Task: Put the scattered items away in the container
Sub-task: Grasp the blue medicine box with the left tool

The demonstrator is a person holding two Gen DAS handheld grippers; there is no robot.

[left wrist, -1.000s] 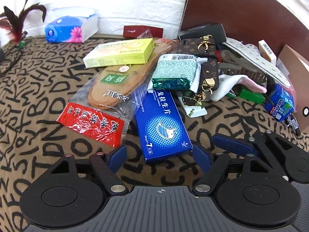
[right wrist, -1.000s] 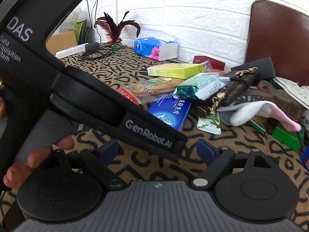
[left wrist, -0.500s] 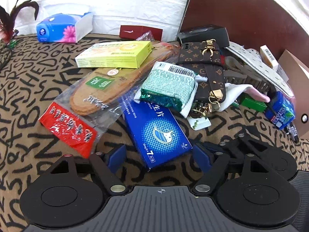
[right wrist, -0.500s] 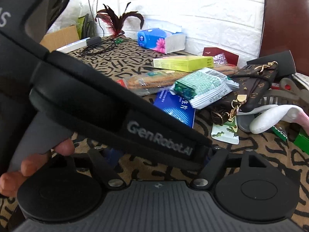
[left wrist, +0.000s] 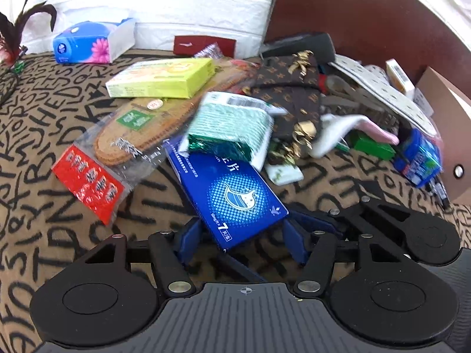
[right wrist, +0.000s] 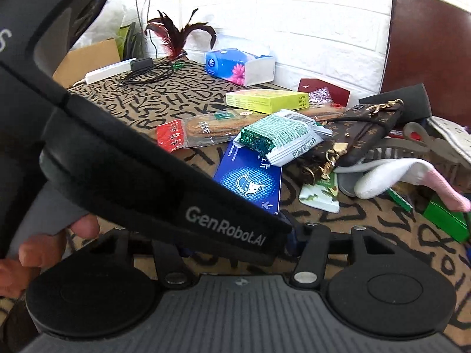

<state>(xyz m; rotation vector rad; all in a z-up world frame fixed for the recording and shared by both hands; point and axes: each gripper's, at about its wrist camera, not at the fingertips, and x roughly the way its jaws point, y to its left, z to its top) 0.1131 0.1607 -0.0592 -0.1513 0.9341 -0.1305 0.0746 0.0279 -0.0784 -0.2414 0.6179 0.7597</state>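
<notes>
Two claws: left claw [left wrist: 240, 242] spread around blue box [left wrist: 228, 194] corner; right claw's [right wrist: 235, 242] spread hidden.

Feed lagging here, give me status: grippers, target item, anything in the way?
Left gripper open, straddling the blue box corner. Right gripper cannot tell, hidden behind left unit. Green packet lies on the box's far end.

Counted across the cloth — one blue medicine box [left wrist: 232, 188], one yellow-green box [left wrist: 162, 78], one green foil packet [left wrist: 232, 126], one bagged insole [left wrist: 138, 129], one tissue pack [left wrist: 91, 42], one monogram wallet [left wrist: 291, 100] — one feather toy [right wrist: 176, 33].
</notes>
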